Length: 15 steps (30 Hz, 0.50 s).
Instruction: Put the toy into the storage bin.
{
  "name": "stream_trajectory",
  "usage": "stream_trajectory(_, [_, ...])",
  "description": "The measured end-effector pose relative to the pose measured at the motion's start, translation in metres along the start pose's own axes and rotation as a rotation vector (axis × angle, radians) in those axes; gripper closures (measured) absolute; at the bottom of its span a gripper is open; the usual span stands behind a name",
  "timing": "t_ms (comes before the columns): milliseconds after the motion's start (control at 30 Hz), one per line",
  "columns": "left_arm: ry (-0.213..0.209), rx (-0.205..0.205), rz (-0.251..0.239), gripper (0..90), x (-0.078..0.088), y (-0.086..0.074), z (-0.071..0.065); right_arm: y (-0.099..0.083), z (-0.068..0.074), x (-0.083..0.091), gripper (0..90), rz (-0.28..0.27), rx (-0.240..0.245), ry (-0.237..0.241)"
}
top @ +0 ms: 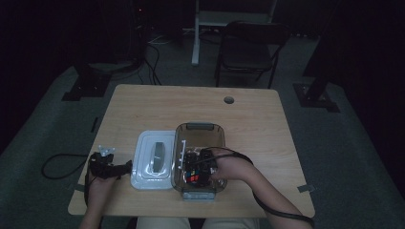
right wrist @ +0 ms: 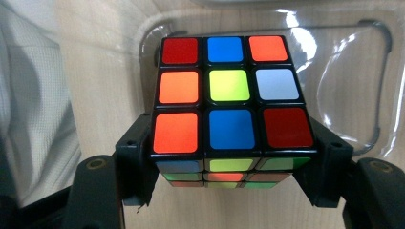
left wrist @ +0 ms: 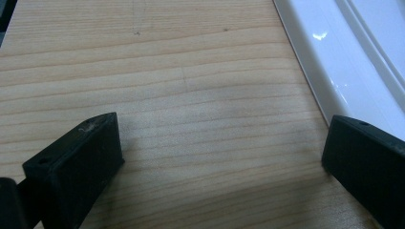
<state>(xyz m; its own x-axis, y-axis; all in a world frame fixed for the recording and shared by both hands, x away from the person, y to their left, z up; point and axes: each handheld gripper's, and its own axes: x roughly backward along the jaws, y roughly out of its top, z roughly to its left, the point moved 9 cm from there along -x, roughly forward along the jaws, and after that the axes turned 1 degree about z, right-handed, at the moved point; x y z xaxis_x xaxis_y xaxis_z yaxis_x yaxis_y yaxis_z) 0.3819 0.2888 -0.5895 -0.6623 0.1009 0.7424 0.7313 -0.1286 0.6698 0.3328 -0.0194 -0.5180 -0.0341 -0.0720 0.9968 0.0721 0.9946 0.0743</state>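
While the right gripper clamps the scrambled multicoloured puzzle cube inside the clear plastic storage box, lower it level onto the floor before releasing; the left gripper rests open beside the white lid.

Black blocky jaws, screw holes, trailing black cables

Dim room, folding chair, grey floor
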Motion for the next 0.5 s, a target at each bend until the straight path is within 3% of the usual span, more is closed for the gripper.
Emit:
stream_trajectory(367, [0.0, 0.0, 0.0, 0.6, 0.0, 0.0, 0.0, 0.0, 0.003, -0.014, 33.8, 0.098, 0.019, 0.012])
stream_trajectory(500, [0.0, 0.0, 0.0, 0.6, 0.0, 0.0, 0.0, 0.002, 0.004, -0.014, 33.8, 0.101, 0.025, 0.013])
